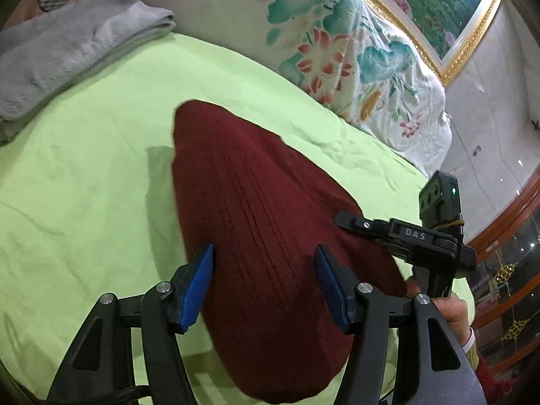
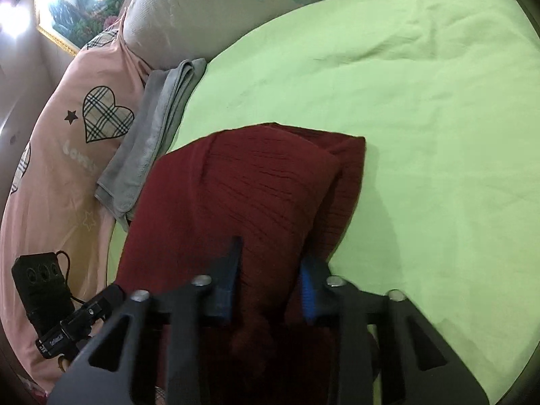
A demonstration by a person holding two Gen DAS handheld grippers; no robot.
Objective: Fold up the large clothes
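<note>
Two tools, left tool [image 1: 263, 280] parted, maroon sweater [image 1: 256, 209] between

Green bed [image 1: 101, 168]: maroon sweater [image 1: 256, 222], grey towel [image 1: 60, 54], pillows [image 1: 236, 17].

The folded sweater [image 2: 236, 185] lies on the bed sheet [image 2: 422, 118], with a folded towel [image 2: 152, 135] to its left and pillows [image 1: 354, 50] behind.

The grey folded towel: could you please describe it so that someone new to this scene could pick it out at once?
Start from the light green bedsheet that covers the bed. At its edge, against the pink pillow with plaid hearts and just beyond the dark red knitted garment, lies the grey folded towel. It is the only plain grey, fleecy item; its neighbours are patterned, red or green.
</note>
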